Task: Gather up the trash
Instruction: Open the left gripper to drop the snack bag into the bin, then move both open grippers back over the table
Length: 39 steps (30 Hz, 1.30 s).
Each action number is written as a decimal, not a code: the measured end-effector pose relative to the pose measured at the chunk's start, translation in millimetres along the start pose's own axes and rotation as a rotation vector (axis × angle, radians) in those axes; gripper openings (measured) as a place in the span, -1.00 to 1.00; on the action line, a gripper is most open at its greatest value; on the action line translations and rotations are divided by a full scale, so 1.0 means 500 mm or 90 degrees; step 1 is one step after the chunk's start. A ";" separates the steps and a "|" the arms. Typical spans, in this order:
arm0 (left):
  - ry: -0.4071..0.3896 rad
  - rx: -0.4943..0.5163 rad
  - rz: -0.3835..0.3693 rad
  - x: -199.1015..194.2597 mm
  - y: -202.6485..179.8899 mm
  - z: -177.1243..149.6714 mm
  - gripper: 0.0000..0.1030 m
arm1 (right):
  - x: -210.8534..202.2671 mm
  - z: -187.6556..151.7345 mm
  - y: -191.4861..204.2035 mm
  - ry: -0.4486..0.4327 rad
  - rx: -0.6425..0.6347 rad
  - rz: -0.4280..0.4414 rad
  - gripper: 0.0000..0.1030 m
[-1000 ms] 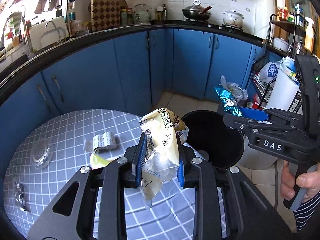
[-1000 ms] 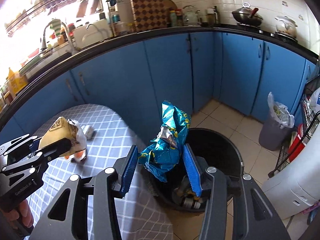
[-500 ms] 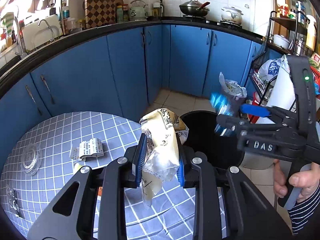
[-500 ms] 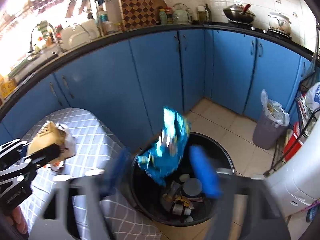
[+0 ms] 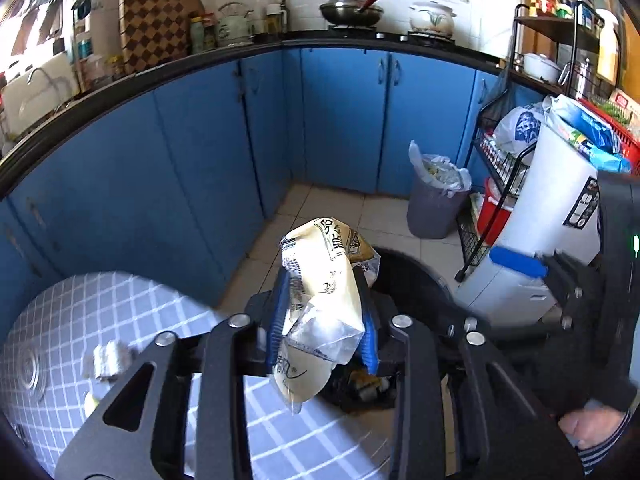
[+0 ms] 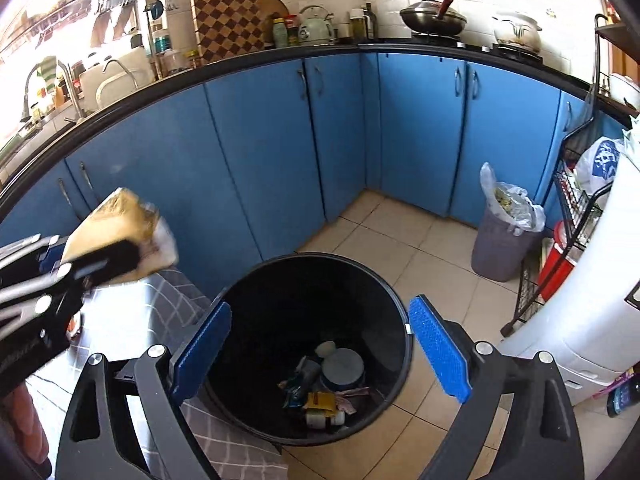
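Observation:
A yellow snack bag [image 5: 320, 292] stands upright between the blue pads of my left gripper [image 5: 322, 320]. The jaws are opening, and the pads still touch the bag's sides. It hangs over the table's edge, beside the black bin [image 5: 412, 280]. From the right wrist view the same bag [image 6: 120, 236] shows at the left. My right gripper [image 6: 320, 344] is open and empty above the black bin [image 6: 316, 258]. A blue wrapper [image 6: 296, 384] lies among several pieces of trash at the bin's bottom. One blue pad [image 5: 516, 260] of the right gripper shows at the right.
The checked table [image 5: 120, 300] holds a crumpled paper [image 5: 108, 362] and a clear lid [image 5: 24, 364]. A grey lined bin [image 6: 504, 240], a wire rack [image 6: 576, 208] and a white appliance [image 6: 592, 320] stand on the tiled floor at right. Blue cabinets run behind.
The blue wrapper left my right gripper and fell into the black bin as its jaws spread wide. My left gripper carried the yellow bag toward the bin, and its pads stand slightly wider.

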<state>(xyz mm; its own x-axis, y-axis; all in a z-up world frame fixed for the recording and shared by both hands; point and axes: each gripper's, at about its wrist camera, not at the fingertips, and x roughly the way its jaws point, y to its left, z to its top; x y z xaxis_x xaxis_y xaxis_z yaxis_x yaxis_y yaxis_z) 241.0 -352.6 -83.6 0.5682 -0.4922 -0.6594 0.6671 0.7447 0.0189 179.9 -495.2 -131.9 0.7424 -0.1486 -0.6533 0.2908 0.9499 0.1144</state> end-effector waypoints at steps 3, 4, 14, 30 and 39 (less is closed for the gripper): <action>-0.044 -0.019 0.040 -0.013 0.002 0.017 0.92 | -0.001 -0.001 -0.006 0.003 -0.001 -0.003 0.71; -0.054 -0.022 0.042 -0.018 0.005 0.019 0.92 | -0.001 -0.002 -0.006 0.003 -0.001 -0.004 0.71; -0.019 -0.095 0.085 -0.068 0.123 -0.063 0.92 | -0.005 -0.012 0.082 0.014 -0.035 0.057 0.71; -0.019 -0.203 0.261 -0.295 0.376 -0.255 0.92 | -0.023 -0.047 0.386 0.039 -0.178 0.171 0.71; 0.015 -0.258 0.351 -0.354 0.510 -0.380 0.92 | 0.001 -0.064 0.512 0.062 -0.205 0.196 0.71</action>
<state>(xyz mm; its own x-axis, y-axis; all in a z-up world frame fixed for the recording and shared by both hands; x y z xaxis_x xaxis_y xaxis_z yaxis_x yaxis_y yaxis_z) 218.8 10.1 -104.7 0.7596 0.0133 -0.6503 0.0480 0.9959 0.0764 235.4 -243.2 -127.0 0.6998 0.1654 -0.6949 -0.1482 0.9853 0.0852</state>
